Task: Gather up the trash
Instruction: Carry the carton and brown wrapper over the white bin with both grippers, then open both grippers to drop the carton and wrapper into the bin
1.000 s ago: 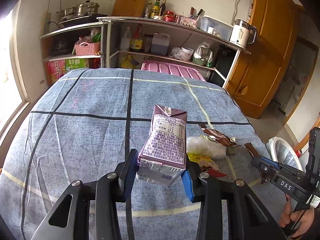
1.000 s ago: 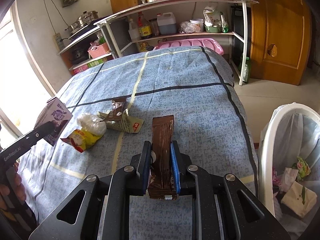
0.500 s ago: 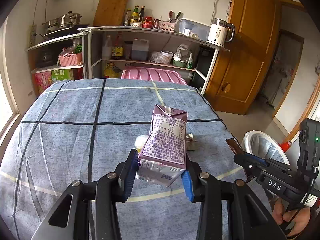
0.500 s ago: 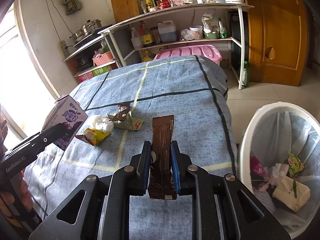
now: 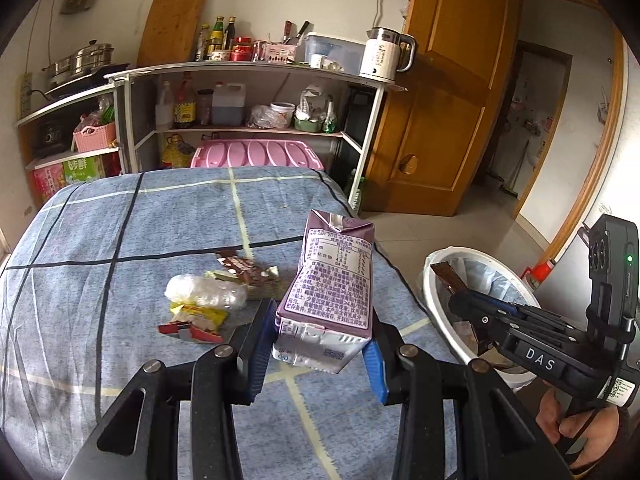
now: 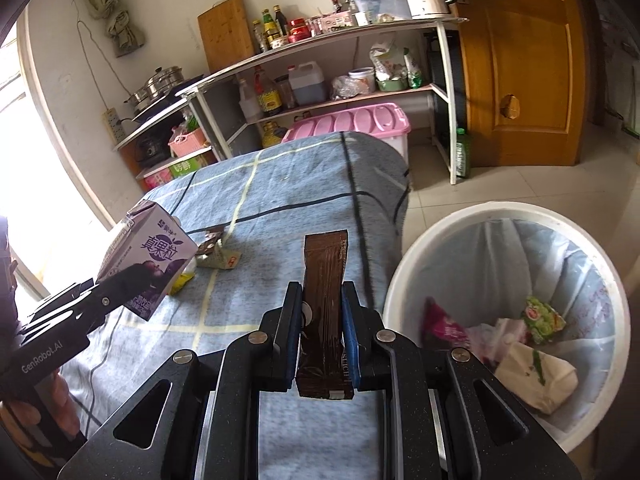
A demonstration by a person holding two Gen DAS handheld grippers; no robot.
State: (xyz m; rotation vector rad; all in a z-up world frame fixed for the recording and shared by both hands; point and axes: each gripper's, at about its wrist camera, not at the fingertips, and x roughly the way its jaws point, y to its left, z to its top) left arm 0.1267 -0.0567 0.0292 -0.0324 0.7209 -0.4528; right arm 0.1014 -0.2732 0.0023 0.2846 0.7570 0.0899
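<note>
While my left gripper (image 5: 320,346) clamps the purple milk carton (image 5: 334,292), my right gripper (image 6: 322,330) pinches a brown wrapper (image 6: 325,312); white bin (image 6: 404,280) at two o'clock.

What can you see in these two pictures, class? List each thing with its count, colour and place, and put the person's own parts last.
milk carton: one, purple, clamped in the left claw above the bed
sachet: one, brown, clamped in the right claw
loose wrappers: a small pile, clear, yellow, red and brown, on the bedspread
bedspread: one, blue with dark and pale lines
bin: one, white with a pale liner, on the floor beside the bed, trash inside
shelf unit: one, white, behind the bed, holding bottles and jars
kettle: one, white, on top of the shelf
storage box: one, pink, under the shelf
door: one, wooden
left claw: one, black, blue pads
right claw: one, black, blue pads
</note>
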